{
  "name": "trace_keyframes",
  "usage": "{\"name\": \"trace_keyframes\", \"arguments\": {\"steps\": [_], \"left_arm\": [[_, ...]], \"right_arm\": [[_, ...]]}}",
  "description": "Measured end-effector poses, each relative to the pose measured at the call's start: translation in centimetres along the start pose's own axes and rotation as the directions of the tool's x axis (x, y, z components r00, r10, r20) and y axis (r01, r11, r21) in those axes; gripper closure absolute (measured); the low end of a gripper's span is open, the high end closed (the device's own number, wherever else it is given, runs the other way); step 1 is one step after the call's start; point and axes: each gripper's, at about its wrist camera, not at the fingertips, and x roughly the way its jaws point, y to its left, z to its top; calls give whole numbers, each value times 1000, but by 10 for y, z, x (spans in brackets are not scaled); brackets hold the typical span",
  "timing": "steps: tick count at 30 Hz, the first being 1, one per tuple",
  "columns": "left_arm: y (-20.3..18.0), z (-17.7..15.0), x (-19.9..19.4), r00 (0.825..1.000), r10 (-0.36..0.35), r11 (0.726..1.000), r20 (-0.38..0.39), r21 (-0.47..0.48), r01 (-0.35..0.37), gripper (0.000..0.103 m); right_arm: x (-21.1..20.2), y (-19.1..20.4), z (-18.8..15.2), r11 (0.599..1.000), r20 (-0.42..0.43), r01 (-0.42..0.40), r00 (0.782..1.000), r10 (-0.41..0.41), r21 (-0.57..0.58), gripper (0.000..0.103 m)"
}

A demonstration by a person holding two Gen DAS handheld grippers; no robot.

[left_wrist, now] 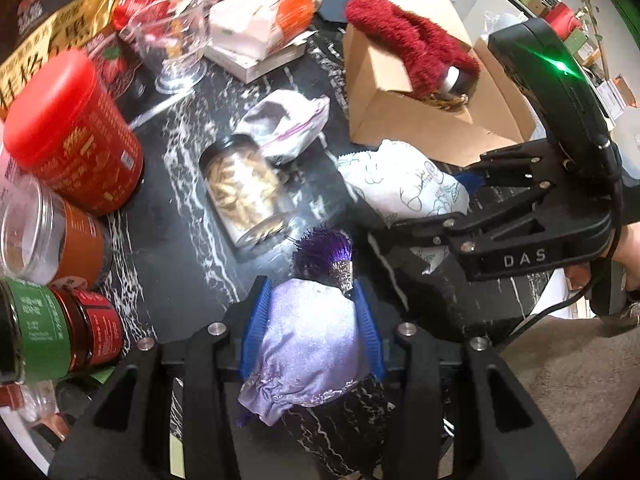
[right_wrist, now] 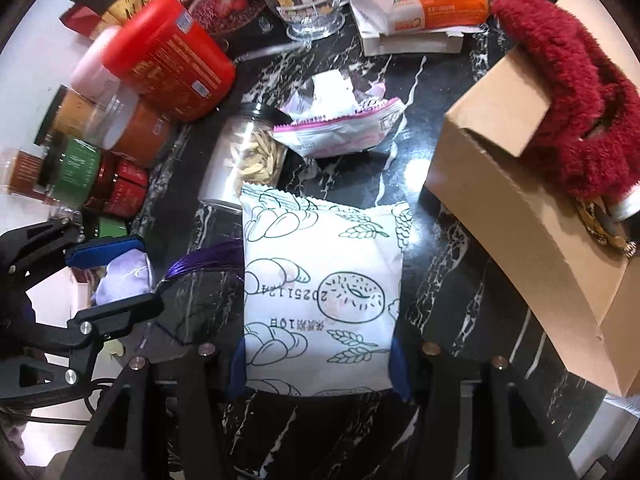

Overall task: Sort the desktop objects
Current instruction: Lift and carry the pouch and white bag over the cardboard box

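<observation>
Two grippers each carry a soft item above the black marbled worktop (right_wrist: 448,288). The left gripper (left_wrist: 314,322) has its blue fingers (left_wrist: 256,320) clenched on a lilac satin pouch (left_wrist: 308,340) whose purple tassel (left_wrist: 324,252) pokes out in front. The right gripper (right_wrist: 318,368) grasps a white bread packet (right_wrist: 320,288), printed with loaves and a doughnut, between its fingers (right_wrist: 236,368). Just ahead of both lies a clear jar of pale chips (left_wrist: 244,192) on its side, with a crumpled pink-edged wrapper (right_wrist: 340,132) against its lid end. An open cardboard box (right_wrist: 516,216) stands to the right, a fuzzy dark-red slipper (right_wrist: 568,92) draped over its edge. Red tubs and small jars crowd the worktop's left side, among them a large red canister (left_wrist: 72,132).
</observation>
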Motion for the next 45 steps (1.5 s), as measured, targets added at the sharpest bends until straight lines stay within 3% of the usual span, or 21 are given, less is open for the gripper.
{"name": "trace_keyframes", "arguments": {"steps": [5,15,26,37,45], "left_arm": [[-12,14,-9,1000,3,999,8,49,-3,63],[-45,34,-31,1000,5,989,29,150,-9,63],[-98,61,-40,998,-21,967,56,256,6,63],[-152,107,-38,993,-71,925,94,378,30,63],[-163,139,-26,989,-111,913,100,403,62,63]], "right_arm": [[-9,12,-4,1000,27,-17,999,17,18,47],[-68,-6,-32,998,97,-32,995,26,54,47],[-106,-23,-57,996,163,-45,986,31,80,47],[-155,-61,-75,989,247,-27,969,-9,145,47],[-174,-87,-70,983,291,-4,955,-51,185,47]]}}
